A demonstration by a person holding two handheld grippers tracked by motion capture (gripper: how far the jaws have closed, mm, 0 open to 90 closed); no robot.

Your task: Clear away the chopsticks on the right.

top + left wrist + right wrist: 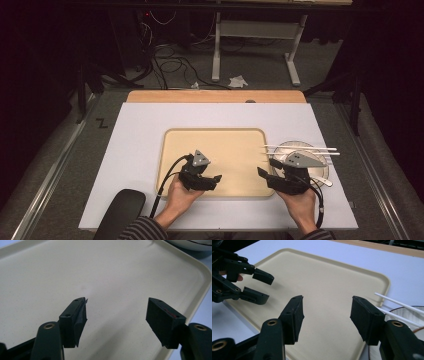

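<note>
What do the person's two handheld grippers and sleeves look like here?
Both the left gripper and the right gripper are black, with two blocky flat-faced jaws, brass-coloured pivot rivets and a grey three-cornered top plate. Black cables trail back. The sleeves are dark with light stripes.

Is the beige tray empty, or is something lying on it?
Empty. The tray shows bare surface in the high view, and both gripper views show nothing on it. The white sticks lie across the bowl beside it.

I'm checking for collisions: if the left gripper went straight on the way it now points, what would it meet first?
Probably the bare floor of the beige tray: the open left gripper tilts down at it, nothing between. The bowl lies beyond the far rim, likely out of line.
</note>
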